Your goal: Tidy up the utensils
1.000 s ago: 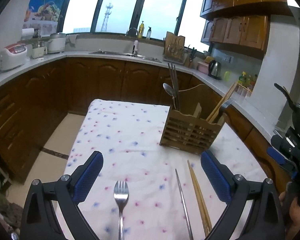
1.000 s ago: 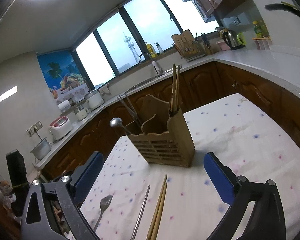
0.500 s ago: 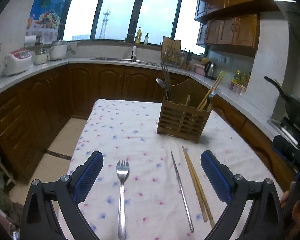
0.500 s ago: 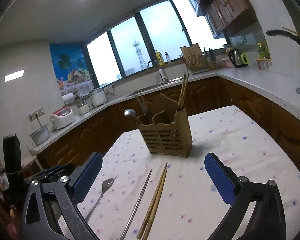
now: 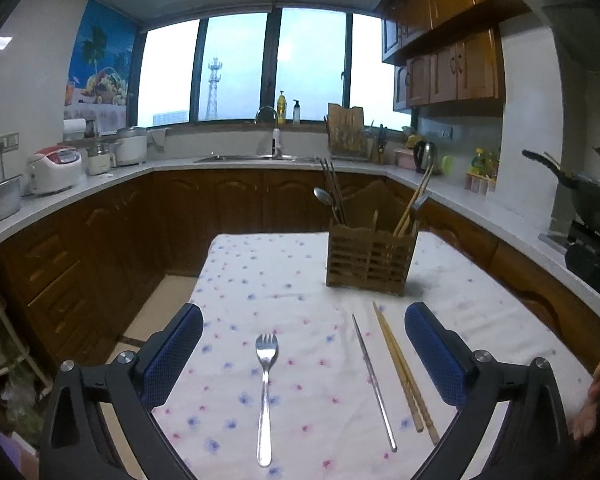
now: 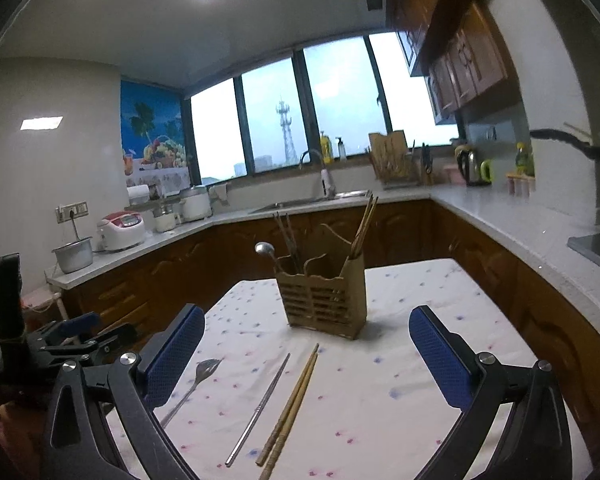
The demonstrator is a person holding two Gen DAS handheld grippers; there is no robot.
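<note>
A metal fork (image 5: 265,392) lies on the flowered tablecloth (image 5: 284,280), between the fingers of my open, empty left gripper (image 5: 304,340). To its right lie metal chopsticks (image 5: 374,380) and a wooden chopstick pair (image 5: 404,368). A wooden utensil holder (image 5: 368,258) stands beyond them with a spoon and chopsticks in it. In the right wrist view my right gripper (image 6: 306,356) is open and empty above the wooden chopsticks (image 6: 290,404), with the metal chopsticks (image 6: 260,400) and the fork (image 6: 192,388) to the left and the holder (image 6: 324,300) ahead.
The table's left edge (image 5: 196,292) drops to the floor. Wooden cabinets and a white counter (image 5: 236,162) wrap round the room. A rice cooker (image 5: 54,168) and a pot (image 5: 0,202) stand at left, a wok (image 5: 588,196) at right. The left gripper (image 6: 76,340) shows at left in the right wrist view.
Both grippers have pulled back and up from the table. The holder looks farther away and more of the fork and chopsticks shows. Nothing on the table has moved.
</note>
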